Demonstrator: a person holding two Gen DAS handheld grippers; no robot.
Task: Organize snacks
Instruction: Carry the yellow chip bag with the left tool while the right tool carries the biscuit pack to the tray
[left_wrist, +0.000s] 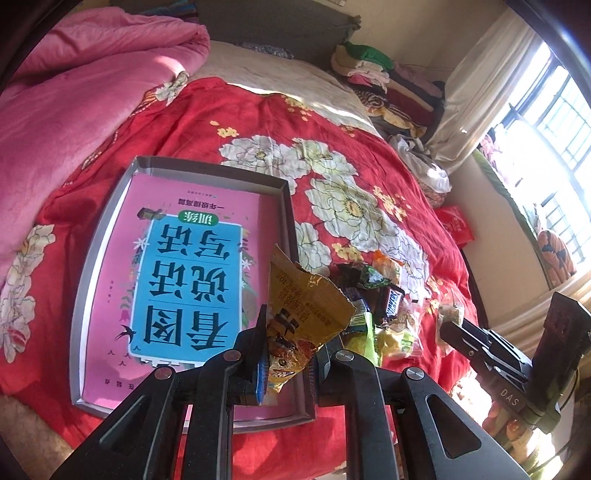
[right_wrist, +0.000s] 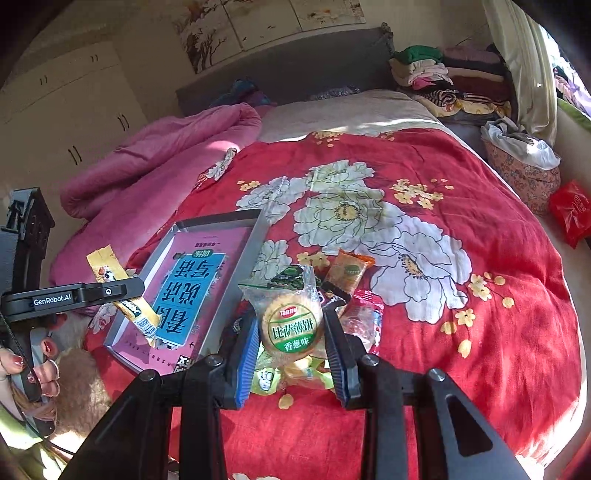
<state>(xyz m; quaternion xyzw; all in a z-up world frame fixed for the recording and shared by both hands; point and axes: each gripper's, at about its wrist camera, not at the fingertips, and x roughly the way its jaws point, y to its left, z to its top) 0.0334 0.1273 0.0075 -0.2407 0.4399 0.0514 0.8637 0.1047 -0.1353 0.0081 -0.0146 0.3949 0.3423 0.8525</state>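
Observation:
My left gripper (left_wrist: 286, 350) is shut on a yellow snack packet (left_wrist: 301, 306) and holds it above the right edge of a grey tray (left_wrist: 110, 206) with a pink and blue book (left_wrist: 184, 280) in it. The packet (right_wrist: 122, 295) also shows in the right wrist view, over the tray (right_wrist: 258, 229). My right gripper (right_wrist: 290, 347) is shut on a clear round cracker packet with a green label (right_wrist: 291, 325), held just above the snack pile (right_wrist: 347, 284) on the red flowered bedspread (right_wrist: 461, 325). The pile (left_wrist: 384, 306) lies right of the tray.
A pink quilt (left_wrist: 74, 92) is bunched at the left. Folded clothes (right_wrist: 443, 74) are stacked at the headboard. A red bag (right_wrist: 570, 212) lies at the bed's right edge. The right gripper's body (left_wrist: 517, 362) is at the far right of the left wrist view.

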